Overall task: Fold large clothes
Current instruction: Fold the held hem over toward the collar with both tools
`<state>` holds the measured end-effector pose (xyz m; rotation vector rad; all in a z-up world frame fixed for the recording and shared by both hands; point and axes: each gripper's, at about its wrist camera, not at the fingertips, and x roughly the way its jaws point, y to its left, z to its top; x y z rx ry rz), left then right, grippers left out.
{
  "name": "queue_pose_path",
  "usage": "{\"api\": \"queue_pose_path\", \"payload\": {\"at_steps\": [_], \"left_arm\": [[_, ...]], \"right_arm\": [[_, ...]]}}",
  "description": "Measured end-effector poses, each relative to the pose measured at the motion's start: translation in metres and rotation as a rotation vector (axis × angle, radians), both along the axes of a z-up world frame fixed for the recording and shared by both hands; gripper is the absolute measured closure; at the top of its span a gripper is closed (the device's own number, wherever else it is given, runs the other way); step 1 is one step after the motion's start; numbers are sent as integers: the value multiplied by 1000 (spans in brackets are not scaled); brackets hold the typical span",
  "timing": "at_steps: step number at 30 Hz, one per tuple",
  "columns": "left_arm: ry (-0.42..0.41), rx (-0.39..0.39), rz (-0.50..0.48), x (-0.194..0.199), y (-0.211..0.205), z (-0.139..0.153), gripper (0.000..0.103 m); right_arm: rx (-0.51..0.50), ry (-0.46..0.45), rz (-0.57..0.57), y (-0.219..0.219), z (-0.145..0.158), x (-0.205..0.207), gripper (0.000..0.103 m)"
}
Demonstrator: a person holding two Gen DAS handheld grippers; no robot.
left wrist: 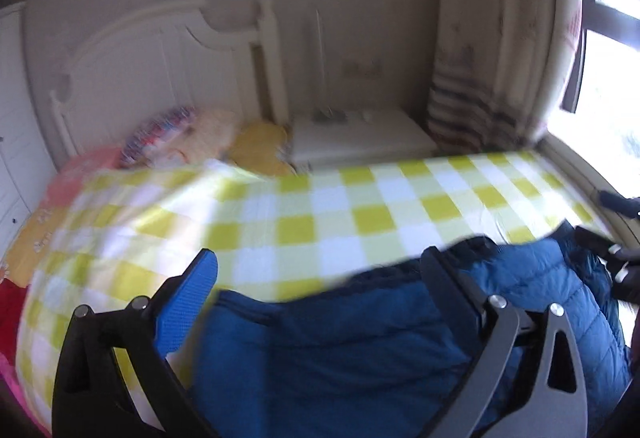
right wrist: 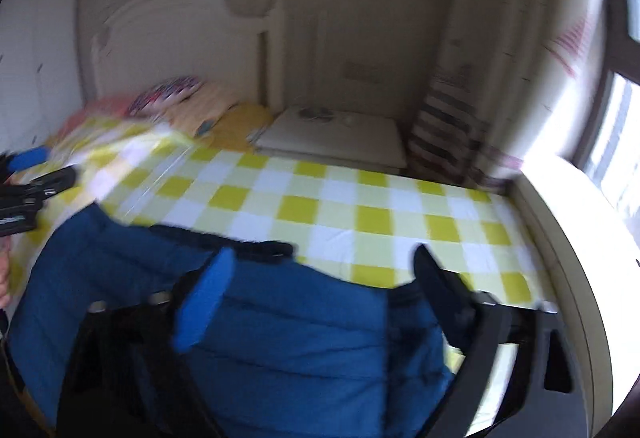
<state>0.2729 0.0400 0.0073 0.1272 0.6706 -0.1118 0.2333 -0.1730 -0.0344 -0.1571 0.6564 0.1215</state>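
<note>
A blue puffer jacket lies on the near part of a bed with a yellow and white check sheet. My left gripper hovers over the jacket's far left edge, jaws wide apart and nothing pressed between the pads. My right gripper stands open over the jacket's right part, its dark collar trim just beyond the blue pad. Both views are blurred. The left gripper also shows at the left edge of the right wrist view.
A white headboard stands at the far left, with coloured pillows in front of it. A white nightstand sits beside the bed, then a striped curtain and a bright window. A pale ledge runs along the bed's right side.
</note>
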Motion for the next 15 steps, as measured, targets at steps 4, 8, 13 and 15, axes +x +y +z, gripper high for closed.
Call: {"api": "queue_pose_path", "payload": {"at_steps": [4, 8, 13, 15], "left_arm": [[57, 71, 2, 20, -23, -43, 3], [237, 106, -41, 47, -30, -119, 2], [228, 40, -41, 45, -20, -125, 2], [226, 31, -42, 46, -19, -127, 2]], "right_arm": [[-73, 73, 23, 30, -40, 28, 41], [-29, 217, 23, 34, -92, 50, 39], [-77, 195, 19, 40, -93, 44, 38], [-66, 198, 20, 38, -97, 50, 37]]}}
